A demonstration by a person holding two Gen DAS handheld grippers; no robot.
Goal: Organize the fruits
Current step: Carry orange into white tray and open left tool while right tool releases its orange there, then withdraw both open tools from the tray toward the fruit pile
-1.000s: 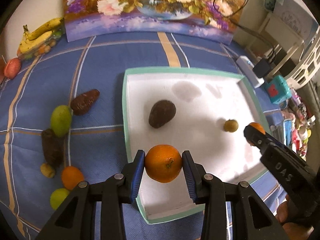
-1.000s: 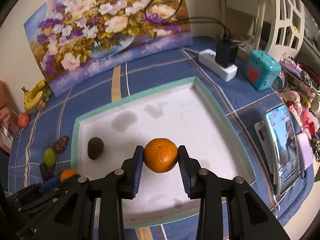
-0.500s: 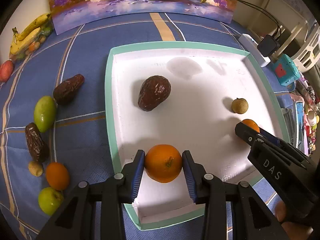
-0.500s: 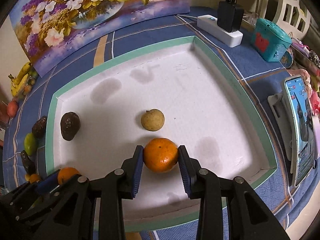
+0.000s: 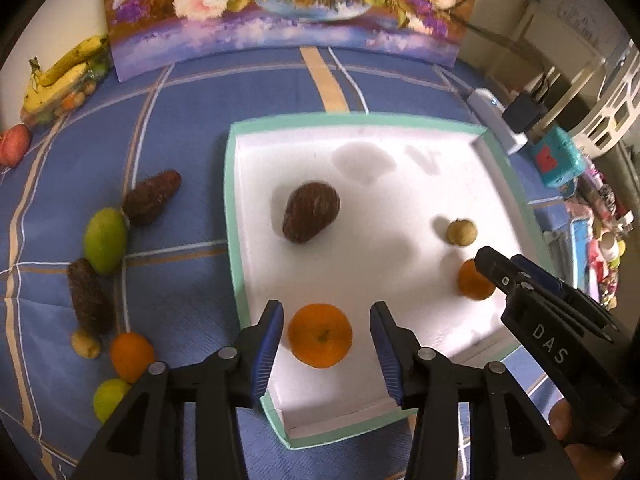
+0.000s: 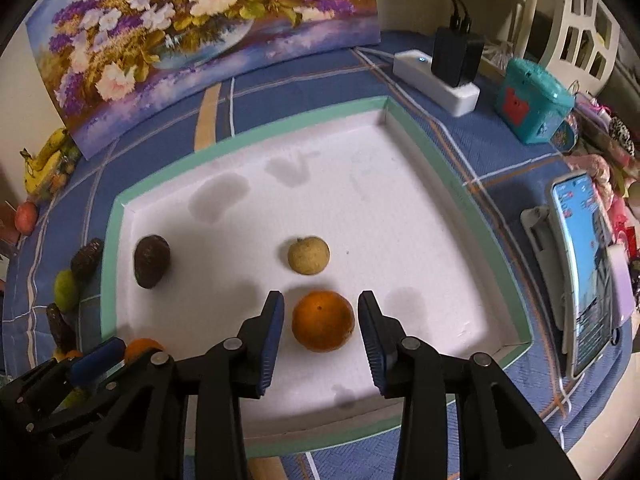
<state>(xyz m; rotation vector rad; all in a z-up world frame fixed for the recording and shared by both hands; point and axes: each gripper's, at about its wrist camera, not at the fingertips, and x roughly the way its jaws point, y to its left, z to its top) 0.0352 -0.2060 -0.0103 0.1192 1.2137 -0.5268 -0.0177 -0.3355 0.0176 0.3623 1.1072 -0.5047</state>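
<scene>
A white tray with a green rim (image 5: pixel 236 216) (image 6: pixel 460 176) lies on the blue cloth. My left gripper (image 5: pixel 326 334) is open, its pads apart from an orange (image 5: pixel 320 335) resting on the tray floor near the front left. My right gripper (image 6: pixel 321 330) is open around a second orange (image 6: pixel 323 320) on the tray, also seen in the left wrist view (image 5: pixel 472 282). A brown avocado (image 5: pixel 311 212) (image 6: pixel 151 256) and a small tan fruit (image 5: pixel 462 232) (image 6: pixel 308 255) lie in the tray too.
Left of the tray on the cloth lie two brown fruits (image 5: pixel 150 198), a green fruit (image 5: pixel 105 240), an orange (image 5: pixel 131 356) and small ones. Bananas (image 5: pixel 60 76) and a floral painting (image 5: pixel 280 8) stand behind. A power strip (image 6: pixel 436 80), teal box (image 6: pixel 532 100) and phone (image 6: pixel 584 264) sit right.
Both grippers have opened and let go of their oranges, which now rest on the tray floor. Both grippers have drawn back a little.
</scene>
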